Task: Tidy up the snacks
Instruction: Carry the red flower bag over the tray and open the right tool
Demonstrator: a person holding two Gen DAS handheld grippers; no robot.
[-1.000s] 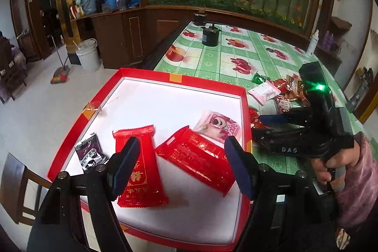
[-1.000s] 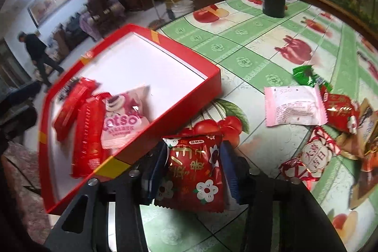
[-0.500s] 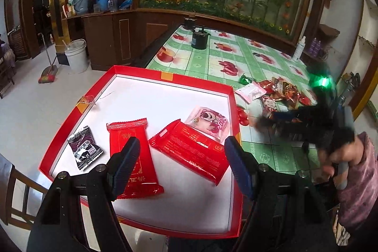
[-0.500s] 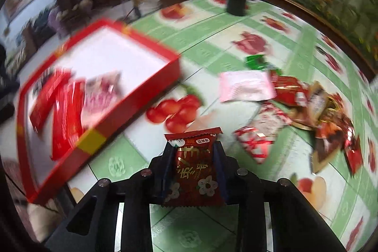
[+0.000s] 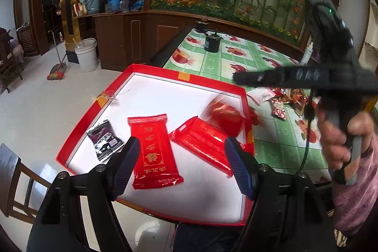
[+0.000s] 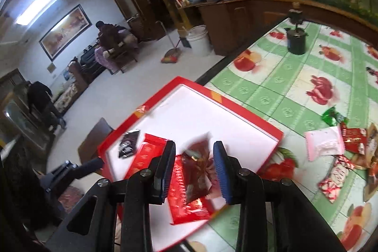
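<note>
A red-rimmed white tray [image 5: 189, 77] holds a black packet [image 5: 104, 142] and two long red packets [image 5: 153, 148] [image 5: 203, 145]. My left gripper [image 5: 182, 164] is open and empty above the tray's near side. My right gripper [image 6: 193, 169] is over the tray's right part with its jaws apart. A small red flowered packet [image 6: 198, 171] shows blurred between them; in the left wrist view it is a red blur [image 5: 224, 117] inside the tray's right edge, below the gripper. Whether it touches the pads I cannot tell.
A pile of loose snacks [image 6: 342, 145] lies on the green fruit-print tablecloth [image 6: 295, 91] right of the tray. A black pot [image 6: 296, 41] stands at the table's far end. A chair [image 5: 14, 181] stands left of the tray.
My right gripper rose from the table, swung left over the tray, and its jaws widened; the flowered packet is now blurred over the tray. My left gripper stayed open and pulled back a little.
</note>
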